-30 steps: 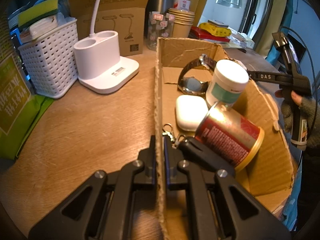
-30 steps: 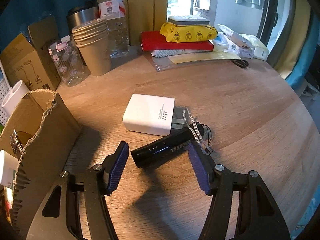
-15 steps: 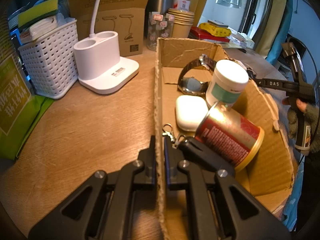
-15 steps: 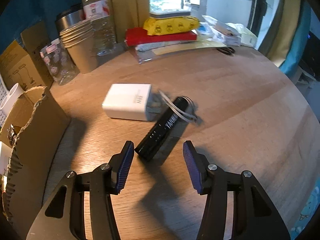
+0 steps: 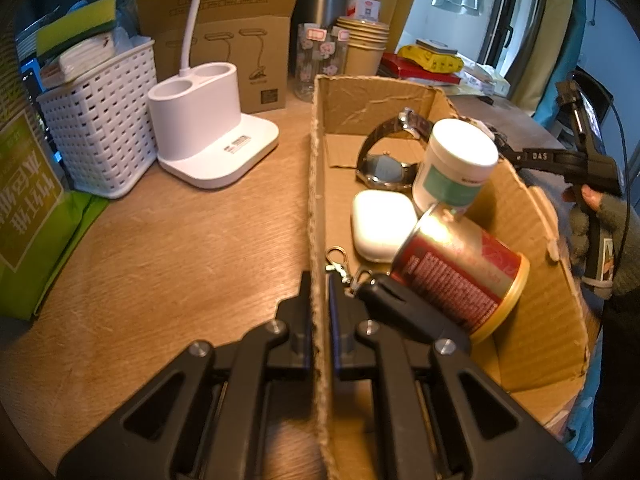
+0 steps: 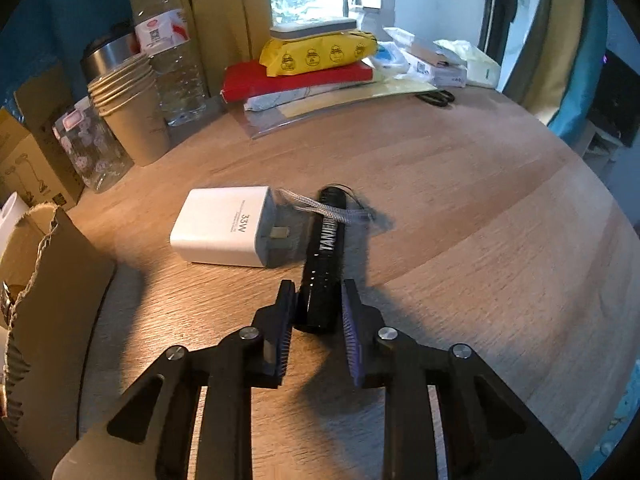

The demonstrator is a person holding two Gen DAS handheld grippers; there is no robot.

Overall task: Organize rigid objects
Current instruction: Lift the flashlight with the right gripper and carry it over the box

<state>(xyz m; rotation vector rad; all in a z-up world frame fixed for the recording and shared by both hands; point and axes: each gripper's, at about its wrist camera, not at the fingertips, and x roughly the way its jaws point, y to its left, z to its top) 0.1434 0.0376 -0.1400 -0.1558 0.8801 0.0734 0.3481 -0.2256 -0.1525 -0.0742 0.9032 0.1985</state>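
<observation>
My left gripper is shut on the left wall of an open cardboard box. Inside the box lie a wristwatch, a white jar, a white earbud case, a red can on its side and a black key fob. In the right wrist view a black flashlight with a grey lanyard lies on the wooden table beside a white charger. My right gripper is closing, and its pads touch the flashlight's near end on both sides.
Paper cups, a water bottle and a patterned glass stand at the back. Stacked packets and scissors lie farther right. A white basket, a lamp base and a green bag sit left of the box.
My right gripper's jaws have come together from wide apart onto the flashlight. The flashlight has swung from lying crosswise to pointing away from me. The left gripper has kept still.
</observation>
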